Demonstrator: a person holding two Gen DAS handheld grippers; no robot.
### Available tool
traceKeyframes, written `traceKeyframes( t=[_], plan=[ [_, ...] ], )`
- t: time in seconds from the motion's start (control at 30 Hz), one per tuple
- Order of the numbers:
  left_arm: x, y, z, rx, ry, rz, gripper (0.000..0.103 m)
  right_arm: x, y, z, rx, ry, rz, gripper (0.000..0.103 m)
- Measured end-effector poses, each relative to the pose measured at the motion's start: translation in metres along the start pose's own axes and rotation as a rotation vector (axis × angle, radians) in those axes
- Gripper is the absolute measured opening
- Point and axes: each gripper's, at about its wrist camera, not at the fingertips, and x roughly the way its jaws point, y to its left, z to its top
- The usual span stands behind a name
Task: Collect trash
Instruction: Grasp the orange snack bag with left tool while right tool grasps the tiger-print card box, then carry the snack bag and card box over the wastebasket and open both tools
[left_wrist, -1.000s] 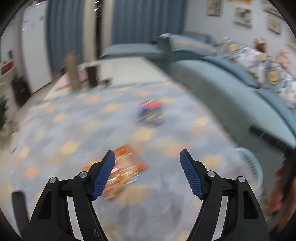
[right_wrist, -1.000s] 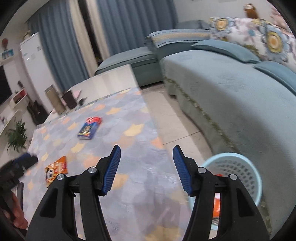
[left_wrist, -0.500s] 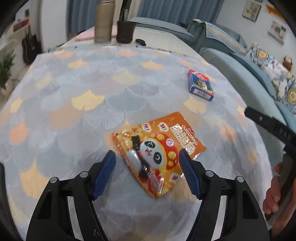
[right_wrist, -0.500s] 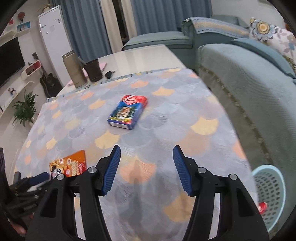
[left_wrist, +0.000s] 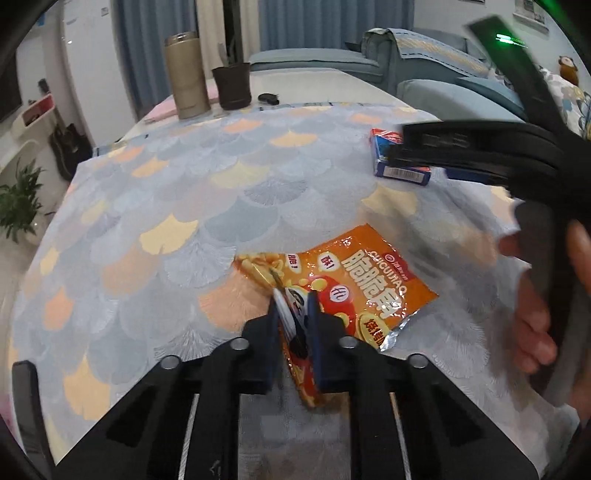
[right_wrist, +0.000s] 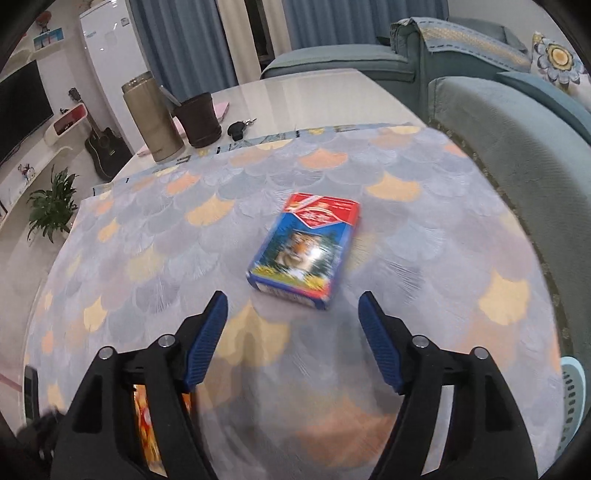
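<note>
An orange snack bag (left_wrist: 354, 284) lies on the patterned tablecloth (left_wrist: 184, 206). My left gripper (left_wrist: 295, 306) is shut on the bag's near edge, which is pinched up between the blue pads. A blue and red box (right_wrist: 306, 247) lies flat on the cloth; it also shows in the left wrist view (left_wrist: 399, 170), partly hidden by the right gripper. My right gripper (right_wrist: 293, 314) is open and empty, just short of the box. A strip of the orange bag (right_wrist: 146, 424) shows behind its left finger.
A tan flask (right_wrist: 151, 118), a dark cup (right_wrist: 199, 120) and keys (right_wrist: 238, 129) stand at the table's far end. A teal sofa (right_wrist: 517, 129) runs along the right. A pale blue basket (right_wrist: 572, 398) sits on the floor at the right edge.
My left gripper came down and shut on the orange bag's near edge. My right gripper moved closer to the blue box and stays open.
</note>
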Motion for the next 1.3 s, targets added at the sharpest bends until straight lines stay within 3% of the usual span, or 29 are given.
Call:
traceKeyframes(
  t=[0.1,0.37,0.5,0.63,0.83,1.0,1.3],
  plan=[
    [-0.002,0.003,0.000,-0.014,-0.014,-0.046,0.002,0.014,0.007,0.006,0.003,0.015,-0.018,0.078],
    [-0.019,0.035,0.002,-0.178,-0.112,-0.188,0.000,0.044,0.013,0.021,0.015,0.059,-0.097,0.079],
    [-0.025,0.039,0.005,-0.201,-0.155,-0.215,0.000,0.051,0.019,0.026,-0.030,0.064,-0.195,0.064],
    [-0.034,0.034,0.008,-0.194,-0.182,-0.237,0.000,0.043,0.014,0.022,-0.034,0.046,-0.167,0.059],
    [-0.056,0.026,0.020,-0.186,-0.236,-0.279,0.000,-0.001,-0.001,0.022,-0.036,-0.047,-0.111,0.056],
    [-0.083,0.008,0.034,-0.164,-0.296,-0.329,0.000,-0.062,-0.024,0.025,-0.026,-0.143,-0.099,0.056],
    [-0.137,-0.058,0.066,-0.056,-0.379,-0.417,0.000,-0.174,-0.084,0.002,0.053,-0.262,-0.121,0.056]
  ],
)
